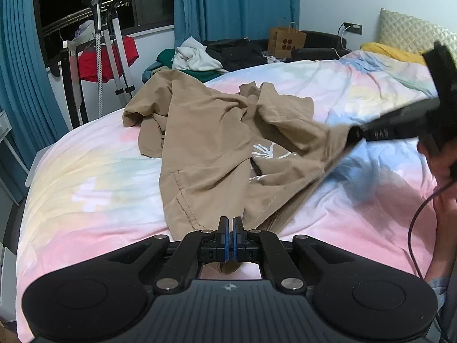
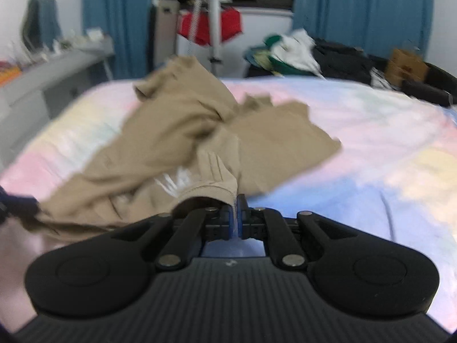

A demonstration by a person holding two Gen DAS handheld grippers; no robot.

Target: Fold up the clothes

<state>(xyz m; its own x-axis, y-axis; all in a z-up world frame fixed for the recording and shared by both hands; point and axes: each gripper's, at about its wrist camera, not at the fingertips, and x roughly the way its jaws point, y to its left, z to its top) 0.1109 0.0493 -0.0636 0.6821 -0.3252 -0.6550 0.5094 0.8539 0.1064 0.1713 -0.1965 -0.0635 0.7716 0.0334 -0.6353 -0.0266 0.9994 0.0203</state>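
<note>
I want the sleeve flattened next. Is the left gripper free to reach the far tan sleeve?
Probably not yet: the left gripper is shut on the tan sweatshirt hem, and the far sleeve lies beyond the bunched body.

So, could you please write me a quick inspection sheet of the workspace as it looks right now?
Surface: bed with pastel bedspread, wrinkled.
Job's things: tan garment crumpled, unfolded, white print partly showing.
Clutter: clothes pile and paper bag beyond the bed.
Grippers: left gripper shut on the garment's hem; right gripper shut on a ribbed cuff.
Cables: black cable hanging by the person's right hand; charger cable at the wall socket.
Surroundings: blue curtains, dark window, garment steamer stand, quilted headboard.
</note>
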